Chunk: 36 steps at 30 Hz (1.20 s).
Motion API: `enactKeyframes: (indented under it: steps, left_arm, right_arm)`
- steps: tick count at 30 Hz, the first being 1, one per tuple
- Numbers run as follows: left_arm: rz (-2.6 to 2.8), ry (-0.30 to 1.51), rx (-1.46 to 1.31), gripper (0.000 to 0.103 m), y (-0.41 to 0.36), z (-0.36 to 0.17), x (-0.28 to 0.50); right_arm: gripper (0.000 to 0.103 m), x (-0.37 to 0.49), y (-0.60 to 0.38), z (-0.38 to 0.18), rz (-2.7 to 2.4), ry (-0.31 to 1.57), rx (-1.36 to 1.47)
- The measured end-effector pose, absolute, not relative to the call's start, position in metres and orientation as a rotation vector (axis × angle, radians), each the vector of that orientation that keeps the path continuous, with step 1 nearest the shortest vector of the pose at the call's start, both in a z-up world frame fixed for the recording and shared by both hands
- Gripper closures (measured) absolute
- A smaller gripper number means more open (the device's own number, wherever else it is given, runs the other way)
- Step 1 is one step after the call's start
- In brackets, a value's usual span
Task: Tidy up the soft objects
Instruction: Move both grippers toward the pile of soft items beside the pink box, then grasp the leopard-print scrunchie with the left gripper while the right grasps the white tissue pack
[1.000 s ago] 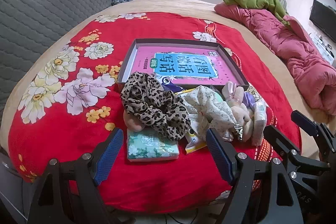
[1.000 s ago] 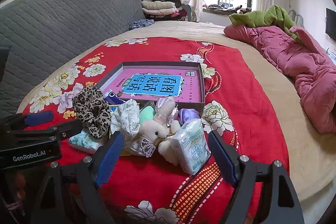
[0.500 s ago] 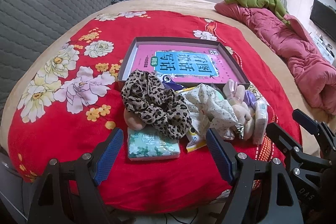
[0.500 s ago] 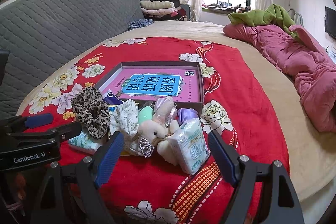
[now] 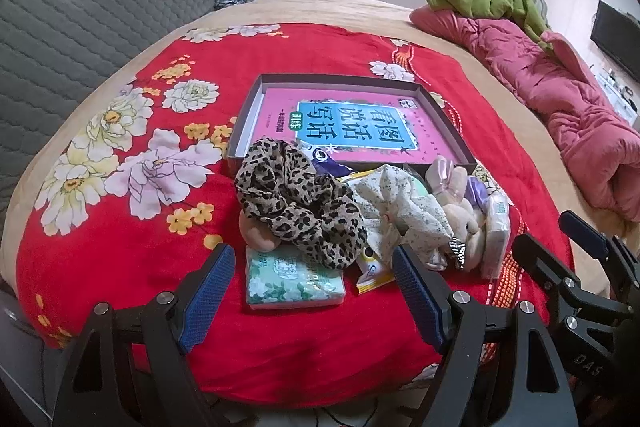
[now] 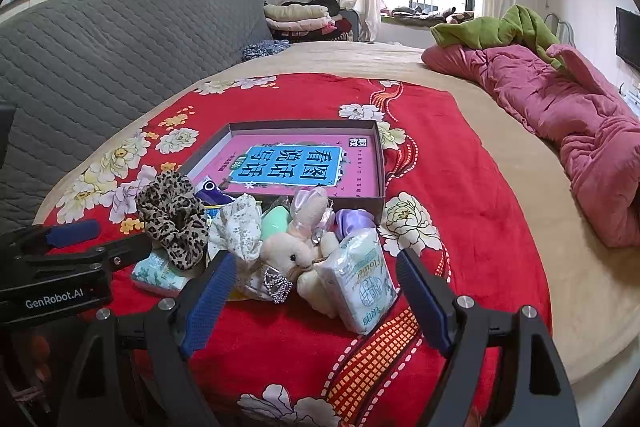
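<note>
A pile of soft things lies on the red floral blanket (image 5: 120, 247) in front of a shallow grey box (image 5: 256, 99) with a pink book inside. The pile holds a leopard scrunchie (image 5: 296, 203) (image 6: 172, 215), a green tissue pack (image 5: 292, 283), a white floral scrunchie (image 5: 404, 211) (image 6: 236, 227), a plush bunny (image 6: 288, 255) (image 5: 460, 211) and a white tissue pack (image 6: 364, 279). My left gripper (image 5: 312, 295) is open, just short of the green tissue pack. My right gripper (image 6: 312, 291) is open, just short of the bunny and white tissue pack.
A grey quilted headboard (image 6: 100, 39) runs along the left. A pink quilt (image 6: 580, 123) and green blanket (image 6: 500, 27) lie at the right. Folded clothes (image 6: 300, 19) are stacked at the back by the window. The bed's front edge is just below the grippers.
Both grippers have crept slightly forward toward the pile and stay open. Nothing in the pile has moved.
</note>
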<state>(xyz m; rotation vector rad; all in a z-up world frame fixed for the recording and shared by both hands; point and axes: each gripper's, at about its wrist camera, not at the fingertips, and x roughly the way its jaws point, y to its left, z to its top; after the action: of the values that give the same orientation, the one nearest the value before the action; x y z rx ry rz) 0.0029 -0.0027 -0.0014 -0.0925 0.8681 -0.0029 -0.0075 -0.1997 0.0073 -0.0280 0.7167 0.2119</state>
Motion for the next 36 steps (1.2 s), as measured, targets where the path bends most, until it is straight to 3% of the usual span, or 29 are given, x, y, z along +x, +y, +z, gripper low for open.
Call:
enactKeyframes:
  steps: [25,36]
  left_arm:
    - [-0.026,0.875,-0.161,0.021,0.02,0.0,0.007]
    - [0.0,0.887,-0.21,0.021,0.058,-0.008,0.046]
  right_arm:
    - [0.022,-0.006,-0.212,0.004,0.208,0.716,0.002]
    - [0.022,0.009,-0.233,-0.011,0.178,0.781,0.058]
